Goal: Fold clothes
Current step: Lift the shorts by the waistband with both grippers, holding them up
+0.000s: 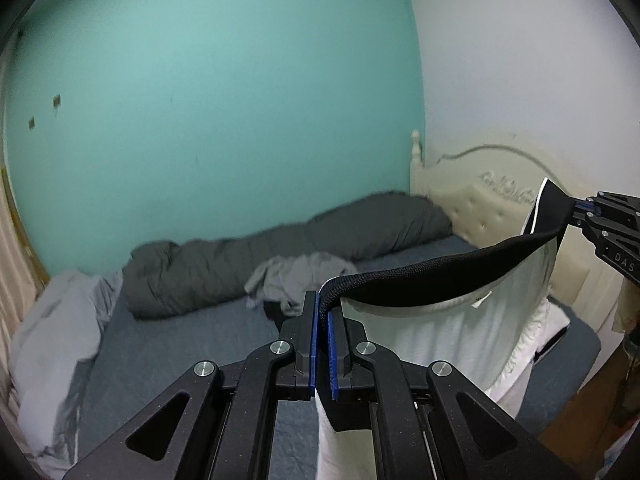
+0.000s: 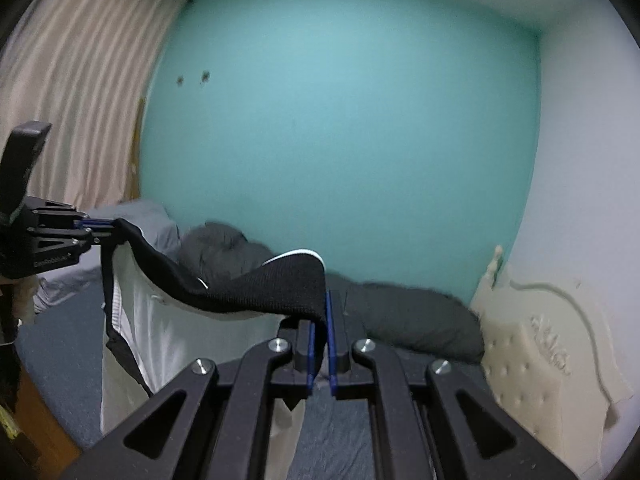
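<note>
Both jaws clamped on black waistband [image 1: 440, 276] of white garment [image 1: 440, 344], stretched between left gripper [image 1: 323, 340] and right gripper [image 2: 321, 344], hanging above bed [image 1: 180, 344].

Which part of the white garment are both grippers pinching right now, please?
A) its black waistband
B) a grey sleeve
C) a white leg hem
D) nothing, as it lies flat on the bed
A: the left gripper and the right gripper are each shut on an end of the black waistband, which sags between them while the white garment hangs below it over the bed.
</note>
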A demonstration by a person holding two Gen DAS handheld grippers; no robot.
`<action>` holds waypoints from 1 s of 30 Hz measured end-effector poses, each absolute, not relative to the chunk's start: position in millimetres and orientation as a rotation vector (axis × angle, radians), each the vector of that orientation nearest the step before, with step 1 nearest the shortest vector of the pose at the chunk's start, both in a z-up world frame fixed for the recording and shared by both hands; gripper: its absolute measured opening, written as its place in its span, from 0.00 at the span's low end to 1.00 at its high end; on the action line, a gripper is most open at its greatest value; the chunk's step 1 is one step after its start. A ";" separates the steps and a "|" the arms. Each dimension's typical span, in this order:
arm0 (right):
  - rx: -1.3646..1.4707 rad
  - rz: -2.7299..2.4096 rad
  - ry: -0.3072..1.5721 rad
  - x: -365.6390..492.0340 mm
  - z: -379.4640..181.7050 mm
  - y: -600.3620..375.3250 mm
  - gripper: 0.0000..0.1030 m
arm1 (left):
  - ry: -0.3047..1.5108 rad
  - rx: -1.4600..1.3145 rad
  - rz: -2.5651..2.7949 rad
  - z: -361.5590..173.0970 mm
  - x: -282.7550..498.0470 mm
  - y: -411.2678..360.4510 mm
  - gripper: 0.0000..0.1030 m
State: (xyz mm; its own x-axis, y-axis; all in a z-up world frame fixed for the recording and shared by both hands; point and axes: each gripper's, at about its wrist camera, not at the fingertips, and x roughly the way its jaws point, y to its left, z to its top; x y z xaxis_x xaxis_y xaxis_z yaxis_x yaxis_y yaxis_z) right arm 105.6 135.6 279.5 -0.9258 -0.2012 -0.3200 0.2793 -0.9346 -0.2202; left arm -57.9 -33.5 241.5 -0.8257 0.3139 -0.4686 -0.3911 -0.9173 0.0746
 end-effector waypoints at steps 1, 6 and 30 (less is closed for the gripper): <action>0.462 -2.832 0.381 91.5 269.1 135.6 0.04 | 0.224 -0.670 2.676 231.7 -69.4 -31.9 0.04; 0.605 -2.810 0.350 20.2 217.0 139.6 0.04 | 0.195 -0.782 2.651 173.7 -130.6 -21.1 0.04; 1.147 -2.703 0.294 -266.9 -49.3 144.8 0.04 | 0.066 -1.237 2.518 -101.9 -397.6 16.9 0.04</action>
State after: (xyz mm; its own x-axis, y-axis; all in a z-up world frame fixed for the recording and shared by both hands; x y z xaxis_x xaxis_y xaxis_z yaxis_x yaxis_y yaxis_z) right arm -266.9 144.8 -49.3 -0.6824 -0.0971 -0.7245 0.2507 -0.9621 -0.1071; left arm -397.6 16.9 -101.9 -0.5664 0.2751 -0.7768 -0.3156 -0.9432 -0.1040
